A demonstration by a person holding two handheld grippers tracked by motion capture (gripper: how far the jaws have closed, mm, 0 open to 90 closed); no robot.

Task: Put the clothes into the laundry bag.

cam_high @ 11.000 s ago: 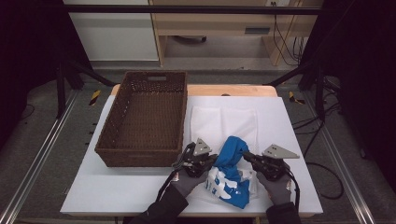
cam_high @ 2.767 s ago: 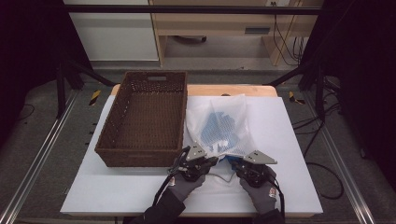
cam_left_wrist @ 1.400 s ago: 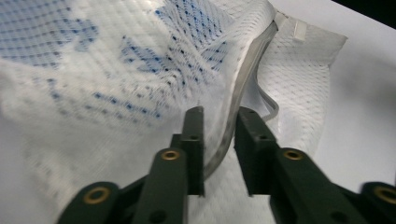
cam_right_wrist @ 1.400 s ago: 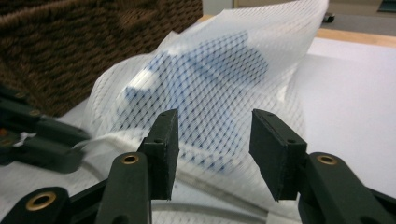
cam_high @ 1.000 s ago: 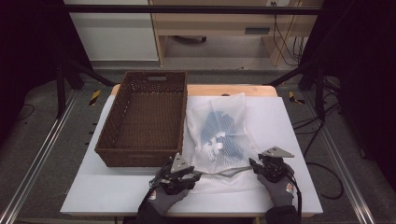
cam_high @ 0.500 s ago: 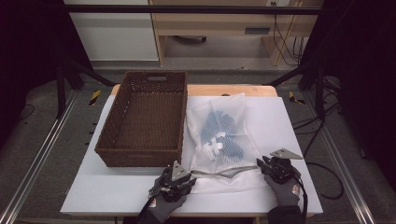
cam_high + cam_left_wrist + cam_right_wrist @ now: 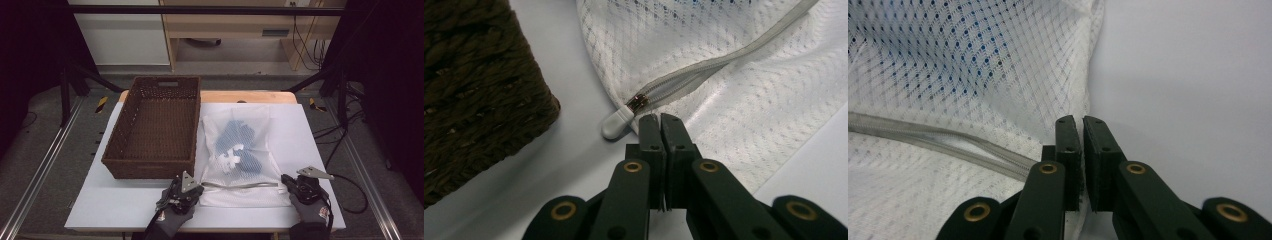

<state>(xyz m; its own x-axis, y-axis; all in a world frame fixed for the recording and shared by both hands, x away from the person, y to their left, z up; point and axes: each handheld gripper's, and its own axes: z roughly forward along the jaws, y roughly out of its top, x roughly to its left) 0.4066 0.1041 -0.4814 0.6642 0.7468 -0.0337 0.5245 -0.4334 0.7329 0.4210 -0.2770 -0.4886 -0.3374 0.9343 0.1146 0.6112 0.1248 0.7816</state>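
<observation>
step: pinch mesh bag (image 7: pixel 239 155) edges | left gripper (image 7: pixel 660 131) fingers just closed on mesh by zip pull (image 7: pixel 616 123) | right gripper (image 7: pixel 1082 131) closed on far edge | bag flat on worktop (image 7: pixel 125 210) beside basket (image 7: pixel 155 125) | advice: lift both ends level

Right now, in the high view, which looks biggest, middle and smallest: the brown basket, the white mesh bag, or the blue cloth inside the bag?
1. The brown basket looks biggest.
2. The white mesh bag comes next; it is narrower than the basket but about as long.
3. The blue cloth is smallest; it fits inside the bag.
</observation>
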